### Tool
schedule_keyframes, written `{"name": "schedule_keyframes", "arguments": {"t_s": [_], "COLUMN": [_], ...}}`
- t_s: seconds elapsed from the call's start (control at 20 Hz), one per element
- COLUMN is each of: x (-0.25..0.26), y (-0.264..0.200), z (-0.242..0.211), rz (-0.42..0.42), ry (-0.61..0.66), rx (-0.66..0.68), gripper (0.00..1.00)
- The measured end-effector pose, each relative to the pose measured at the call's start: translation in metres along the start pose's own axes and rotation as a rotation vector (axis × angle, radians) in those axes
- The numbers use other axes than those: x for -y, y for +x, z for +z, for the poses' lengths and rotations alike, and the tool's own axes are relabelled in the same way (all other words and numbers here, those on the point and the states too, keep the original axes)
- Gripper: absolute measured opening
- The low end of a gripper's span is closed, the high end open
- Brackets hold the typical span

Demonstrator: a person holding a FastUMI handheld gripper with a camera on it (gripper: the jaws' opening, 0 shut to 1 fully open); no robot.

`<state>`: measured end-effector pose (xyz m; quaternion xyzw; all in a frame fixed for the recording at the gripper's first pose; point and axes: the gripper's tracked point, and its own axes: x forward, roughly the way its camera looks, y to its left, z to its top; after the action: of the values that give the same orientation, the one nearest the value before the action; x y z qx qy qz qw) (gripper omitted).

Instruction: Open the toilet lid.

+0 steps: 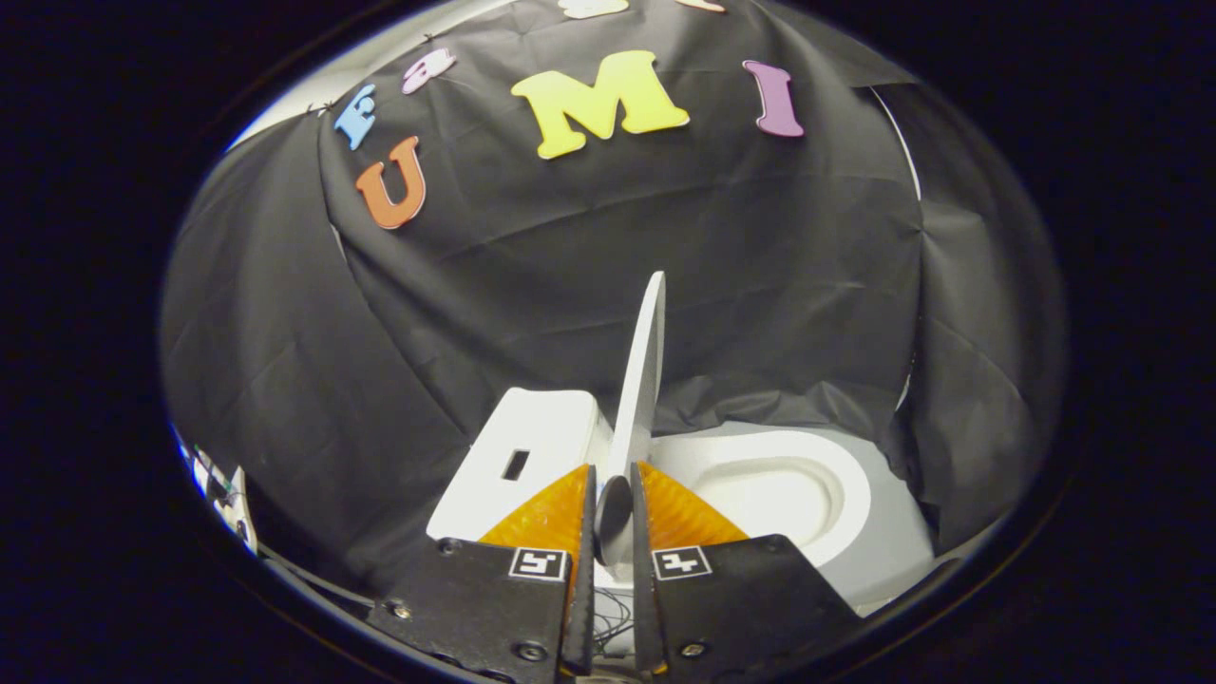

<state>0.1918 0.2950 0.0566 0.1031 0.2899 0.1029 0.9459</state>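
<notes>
The white toilet lid (642, 370) stands nearly upright, seen edge-on, rising from between my fingers toward the black cloth wall. My gripper (613, 494) is shut on the lid's lower edge, one finger on each face. To the right of the lid lies the white toilet seat (836, 499) with its oval bowl opening (769, 494) uncovered. Left of the lid is the white tank (518, 456) with a small dark slot in its top.
Black cloth (570, 256) hangs close behind and around the toilet on both sides. Some white hardware and cables (220, 489) sit low at the far left. The toilet's grey-white base (902, 560) spreads out to the right of the seat.
</notes>
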Motion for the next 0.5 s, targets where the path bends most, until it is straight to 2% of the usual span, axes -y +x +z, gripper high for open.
{"name": "schedule_keyframes", "arguments": {"t_s": [0.5], "x": [-0.053], "y": [0.011], "z": [-0.001], "rz": [0.057], "ry": [-0.012], "rx": [-0.012], "gripper": [0.2]}}
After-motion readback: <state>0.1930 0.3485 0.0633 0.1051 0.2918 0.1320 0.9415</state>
